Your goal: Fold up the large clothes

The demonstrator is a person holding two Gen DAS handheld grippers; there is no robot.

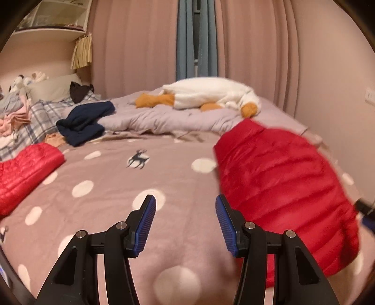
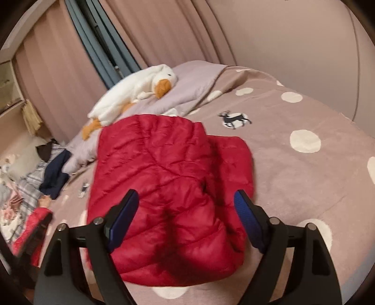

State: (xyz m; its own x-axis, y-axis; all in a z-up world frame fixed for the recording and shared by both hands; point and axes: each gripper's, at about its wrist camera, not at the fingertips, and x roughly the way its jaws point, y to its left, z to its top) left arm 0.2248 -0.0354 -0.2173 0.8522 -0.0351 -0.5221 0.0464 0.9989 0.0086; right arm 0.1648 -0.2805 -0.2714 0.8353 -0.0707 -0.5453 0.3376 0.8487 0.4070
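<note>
— Pink curtains fill the back wall, with one blue-grey curtain strip in the gap. What's on the left from where you sit?

— Through my left wrist camera I count one shelf unit up in the corner, one heap of pale clothes on plaid bedding, one navy garment, and one red quilted piece at the left edge of the bed.

— And the bed itself?

— One mauve duvet with white dots and small deer prints, flat across the middle. Behind it lies a rumpled lilac blanket with one white goose plush on top.

— Where's the thing you're folding?

— One red down jacket lies folded on the duvet, right of centre, its far end near the goose. My left gripper hovers over bare duvet just beside the jacket's left edge, jaws spread, nothing between them.

— The other hand?

— My right gripper hangs over the jacket's near half, jaws wide apart, clasping nothing; I can't tell whether the pads touch the fabric.
</note>
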